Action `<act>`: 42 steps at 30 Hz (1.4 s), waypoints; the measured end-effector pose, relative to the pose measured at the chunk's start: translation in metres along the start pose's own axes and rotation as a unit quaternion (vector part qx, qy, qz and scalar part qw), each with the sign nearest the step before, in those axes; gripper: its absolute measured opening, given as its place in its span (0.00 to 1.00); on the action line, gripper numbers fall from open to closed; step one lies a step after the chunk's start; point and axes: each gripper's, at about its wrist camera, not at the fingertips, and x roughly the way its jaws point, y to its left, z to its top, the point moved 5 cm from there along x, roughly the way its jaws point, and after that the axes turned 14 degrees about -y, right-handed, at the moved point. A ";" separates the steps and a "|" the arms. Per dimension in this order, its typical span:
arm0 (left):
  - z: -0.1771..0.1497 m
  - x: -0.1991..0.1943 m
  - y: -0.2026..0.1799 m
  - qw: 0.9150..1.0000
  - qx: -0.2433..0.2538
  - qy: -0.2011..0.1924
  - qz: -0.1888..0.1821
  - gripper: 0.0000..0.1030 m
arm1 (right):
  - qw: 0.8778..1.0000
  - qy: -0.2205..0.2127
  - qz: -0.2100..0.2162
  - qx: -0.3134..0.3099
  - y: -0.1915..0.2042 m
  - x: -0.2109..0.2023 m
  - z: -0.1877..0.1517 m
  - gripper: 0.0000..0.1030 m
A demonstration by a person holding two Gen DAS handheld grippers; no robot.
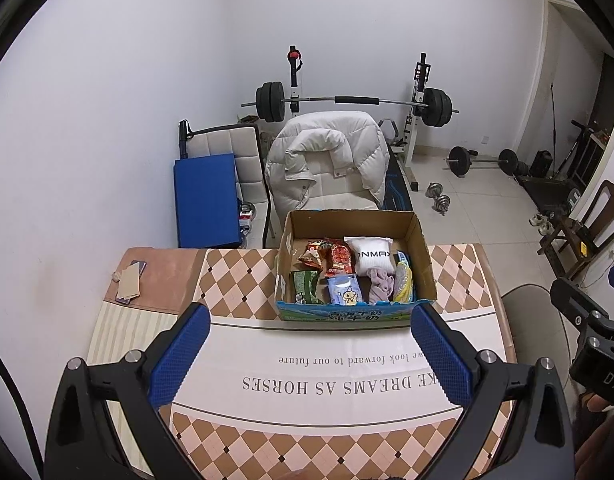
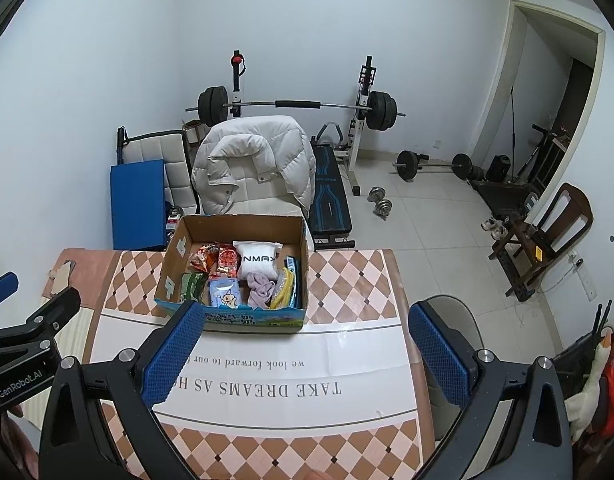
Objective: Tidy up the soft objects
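- The cardboard box (image 1: pixel 353 264) sat on the worktop (image 1: pixel 339 376), toward its far side, and all the soft things were inside it.
- The left tool (image 1: pixel 309 356) was wide open and held nothing. The right tool (image 2: pixel 307 356) was wide open too, with nothing in it. Both hung above the worktop, on the near side of the box.
- The white pillow pack (image 1: pixel 373 258) looked puffy and light. It would squash, so a grab at a corner or edge seemed best.
- The pink cloth (image 1: pixel 381 286) was floppy and bunched up. A pinch on a top fold would likely lift it.
- The snack bags (image 1: pixel 327 256) and the blue tissue pack (image 1: pixel 345 290) looked light and crinkly, maybe slippery. Holding a sealed edge seemed safest.
- The things lay tight together, so one tool might bump its neighbors.
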 end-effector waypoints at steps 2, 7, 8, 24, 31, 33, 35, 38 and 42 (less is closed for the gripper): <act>0.000 0.000 0.000 1.000 0.000 0.001 -0.001 1.00 | 1.000 0.000 0.000 0.000 0.000 0.000 0.000 1.00; 0.001 0.000 0.000 1.000 0.001 -0.001 -0.002 1.00 | 1.000 0.001 0.002 -0.001 0.001 0.000 0.000 1.00; 0.001 0.000 0.000 1.000 0.002 -0.001 -0.002 1.00 | 1.000 0.001 0.002 -0.001 0.001 0.000 0.000 1.00; 0.008 0.000 0.000 1.000 0.000 -0.005 0.005 1.00 | 1.000 0.000 0.002 -0.001 0.000 0.000 -0.001 1.00; 0.008 -0.001 0.000 1.000 0.000 -0.006 0.007 1.00 | 1.000 -0.001 0.003 -0.002 0.001 -0.001 0.000 1.00; 0.008 -0.001 0.000 1.000 -0.001 -0.006 0.007 1.00 | 1.000 -0.001 0.003 0.000 0.001 -0.001 0.000 1.00; 0.007 -0.001 -0.001 1.000 -0.001 -0.005 0.006 1.00 | 1.000 -0.001 0.003 -0.001 0.001 -0.001 0.000 1.00; 0.007 -0.001 0.000 1.000 0.000 -0.005 0.006 1.00 | 1.000 -0.001 0.004 -0.002 0.002 -0.001 0.000 1.00; 0.007 -0.001 -0.001 1.000 0.002 -0.004 0.006 1.00 | 1.000 0.002 0.004 -0.001 0.005 0.001 0.002 1.00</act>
